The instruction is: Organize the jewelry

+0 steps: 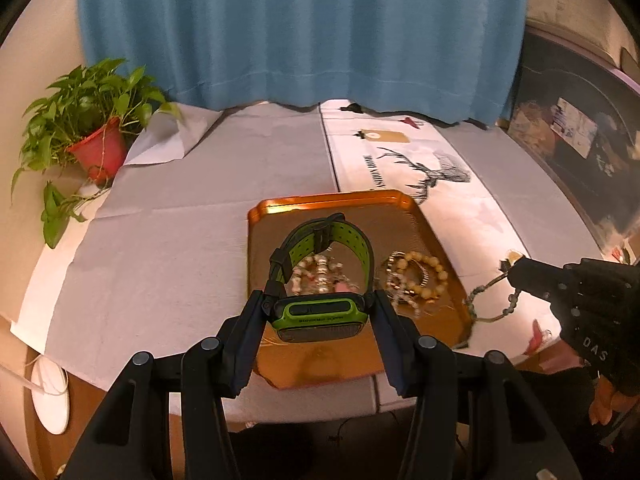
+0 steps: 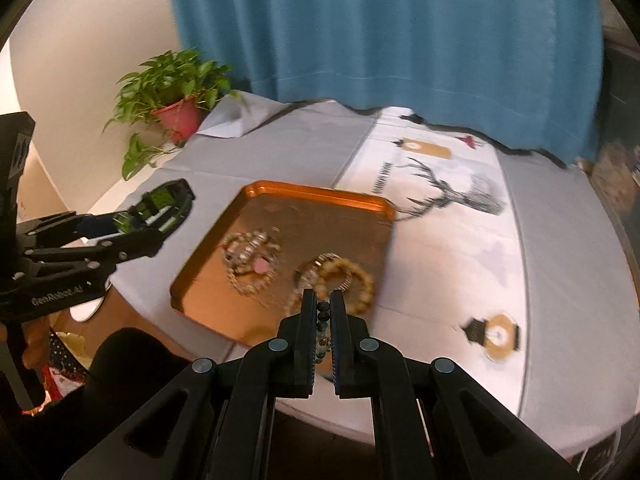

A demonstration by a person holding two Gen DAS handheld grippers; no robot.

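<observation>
Left gripper (image 1: 320, 300) clamped on green watch (image 1: 318, 314), held over orange tray (image 1: 276, 206). Your right gripper (image 2: 324, 300) pinched tight on dark bead strand (image 2: 323, 320), just off tray's edge. Heads up: strand dangles loose, could snag tray rim or bracelets (image 2: 336, 280) already inside if you swing fast.

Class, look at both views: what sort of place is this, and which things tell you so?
Probably a room in a home: a cloth-covered table by a blue curtain, a potted plant in the corner, and a copper tray of bracelets.
</observation>
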